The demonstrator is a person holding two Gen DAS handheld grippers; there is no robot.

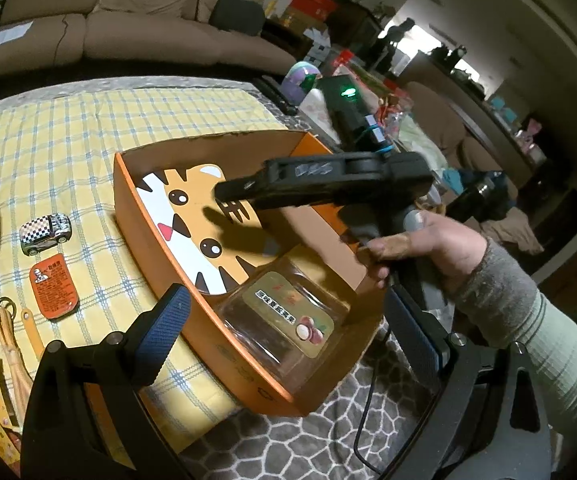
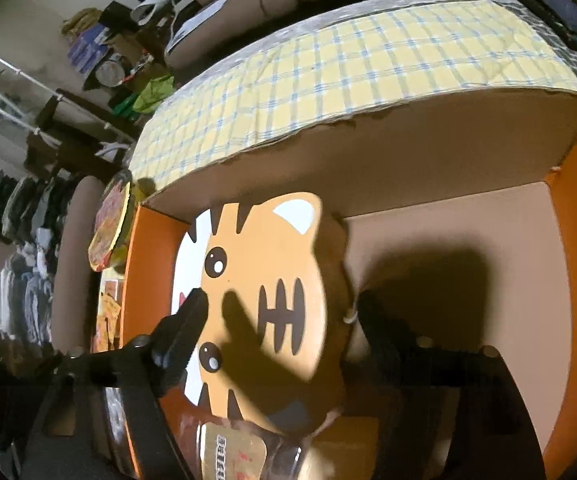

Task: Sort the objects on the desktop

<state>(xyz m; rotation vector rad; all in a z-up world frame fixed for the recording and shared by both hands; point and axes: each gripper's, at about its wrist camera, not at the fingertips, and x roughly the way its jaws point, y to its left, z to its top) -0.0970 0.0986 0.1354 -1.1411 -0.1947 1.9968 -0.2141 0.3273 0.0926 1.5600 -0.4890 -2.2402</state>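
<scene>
Left wrist view: the left gripper point(image 1: 284, 344) has its blue-padded fingers point(image 1: 164, 332) spread wide with nothing between them, straddling the near end of the shallow orange cardboard box point(image 1: 248, 364) that sits on the yellow-and-blue checked cloth point(image 1: 88, 128) covering the bench. Inside the box, a flat orange tiger-face card point(image 1: 192, 216) lies along the left wall, and a clear plastic clamshell pack with a gold label point(image 1: 284, 316) rests in the near corner. The right gripper point(image 1: 224, 194) — black, held by the person's right hand point(image 1: 436, 248) — reaches in over the box from the right, above the tiger card; whether its fingers are parted cannot be told here. On the cloth left of the box, near the bench's left edge, stand a small checkered silver toy car point(image 1: 45, 234), a flat orange tin point(image 1: 53, 292) just below it, and a wooden shoehorn-like strip with a ring point(image 1: 12, 344).

Right wrist view: the right gripper point(image 2: 280, 312) hovers inside the box point(image 2: 576, 240), fingers point(image 2: 186, 328) apart and gripping nothing — the tiger-face card point(image 2: 264, 280) lies beneath them against the left wall. The gold-labelled pack point(image 2: 236, 456) shows at the bottom edge.
</scene>
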